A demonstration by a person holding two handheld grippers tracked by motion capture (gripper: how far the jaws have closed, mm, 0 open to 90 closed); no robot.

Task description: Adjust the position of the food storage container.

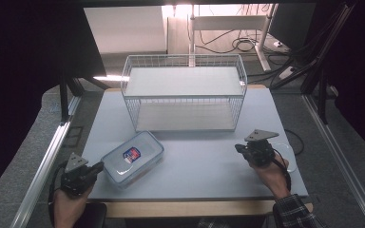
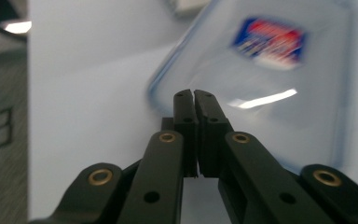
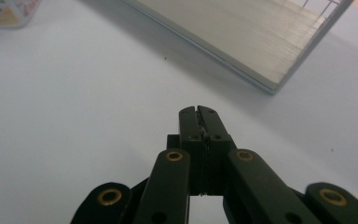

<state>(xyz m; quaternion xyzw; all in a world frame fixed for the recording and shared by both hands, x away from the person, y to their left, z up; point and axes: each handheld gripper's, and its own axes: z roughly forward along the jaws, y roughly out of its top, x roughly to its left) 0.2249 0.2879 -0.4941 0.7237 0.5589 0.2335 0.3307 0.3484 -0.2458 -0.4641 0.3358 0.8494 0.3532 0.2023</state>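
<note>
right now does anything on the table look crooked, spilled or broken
Only the plastic container: it lies at a slant to the table edges near the front left corner, while the wire basket sits square. Its lid is on, and no spill or damage shows.

This is looking like a lab or test workshop: a pale table is standing inside a dark metal frame, while loose cables are lying on the floor behind near a monitor.
</note>
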